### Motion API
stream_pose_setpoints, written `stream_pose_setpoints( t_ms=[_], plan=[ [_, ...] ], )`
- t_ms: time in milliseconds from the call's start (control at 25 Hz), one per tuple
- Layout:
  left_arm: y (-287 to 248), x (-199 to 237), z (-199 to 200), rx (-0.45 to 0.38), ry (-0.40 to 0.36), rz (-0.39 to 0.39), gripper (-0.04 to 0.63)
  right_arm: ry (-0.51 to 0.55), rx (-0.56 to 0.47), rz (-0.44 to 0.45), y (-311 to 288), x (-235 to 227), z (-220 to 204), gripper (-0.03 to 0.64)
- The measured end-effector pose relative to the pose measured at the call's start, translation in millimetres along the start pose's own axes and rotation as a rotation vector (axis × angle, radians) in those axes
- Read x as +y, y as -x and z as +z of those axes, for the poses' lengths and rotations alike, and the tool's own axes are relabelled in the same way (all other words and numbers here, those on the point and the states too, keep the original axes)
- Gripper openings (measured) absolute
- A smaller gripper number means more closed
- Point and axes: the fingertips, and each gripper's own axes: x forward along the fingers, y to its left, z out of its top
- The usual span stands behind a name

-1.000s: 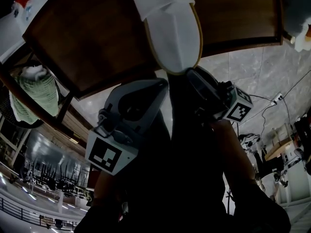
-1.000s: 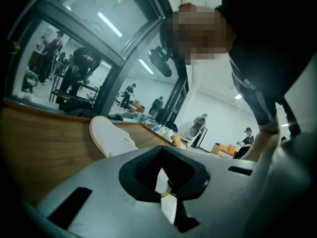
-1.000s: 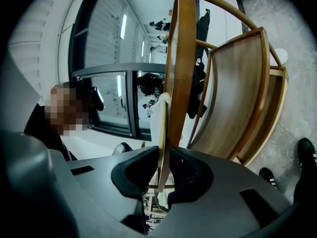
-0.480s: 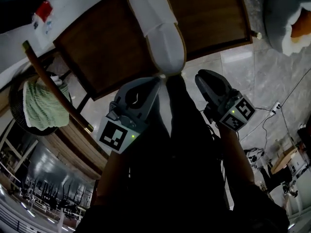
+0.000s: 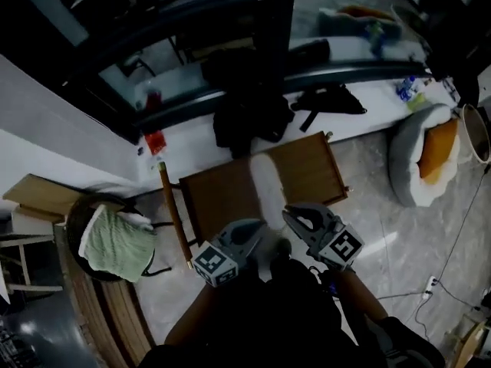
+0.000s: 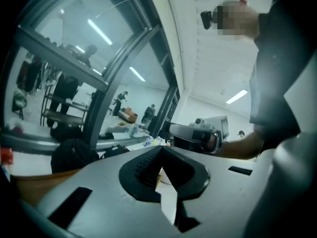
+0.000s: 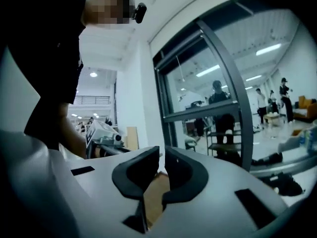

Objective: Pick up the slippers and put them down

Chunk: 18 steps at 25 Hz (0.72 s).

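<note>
The white slipper (image 5: 267,188) lies on the wooden worktop (image 5: 219,199), its long axis running straight away from the person, toe end too blurred to tell. Left gripper (image 5: 258,231) and right gripper (image 5: 291,215) hover near its closer end, fingers pressed together on nothing.

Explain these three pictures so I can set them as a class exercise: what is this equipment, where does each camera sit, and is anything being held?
There is no robot here. A person holds a hand tool with two pinching jaws in each hand. The head view comes from a camera on the person's head, looking down at the left gripper and the right gripper. The other two pictures come from cameras riding on each tool, looking along its jaws. Below the tools, one white slipper lies on a wooden chair. Both pairs of jaws are closed and hold nothing.
</note>
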Motion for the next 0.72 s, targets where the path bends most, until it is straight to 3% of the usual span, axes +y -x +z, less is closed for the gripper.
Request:
stream_pose_setpoints(
  t_ms=[200, 360, 480, 600, 720],
  plan=[
    [11, 12, 85, -0.096, -0.237, 0.018, 0.011, 0.160, -0.088, 0.058, -22, -15, 81, 0.043],
    [39, 13, 116, -0.109, -0.283, 0.049, 0.011, 0.202, -0.111, 0.063, -8, -6, 120, 0.038],
    [50, 1, 140, -0.124, -0.334, -0.008, 0.011, 0.188, -0.168, 0.074, -2, -1, 143, 0.037],
    [58, -6, 154, -0.164, -0.382, -0.019, 0.009, 0.133, -0.204, 0.096, -2, 0, 137, 0.037],
    [63, 8, 168, -0.187, -0.361, 0.019, 0.009, 0.100, -0.193, 0.127, -11, 3, 130, 0.038]
  ],
)
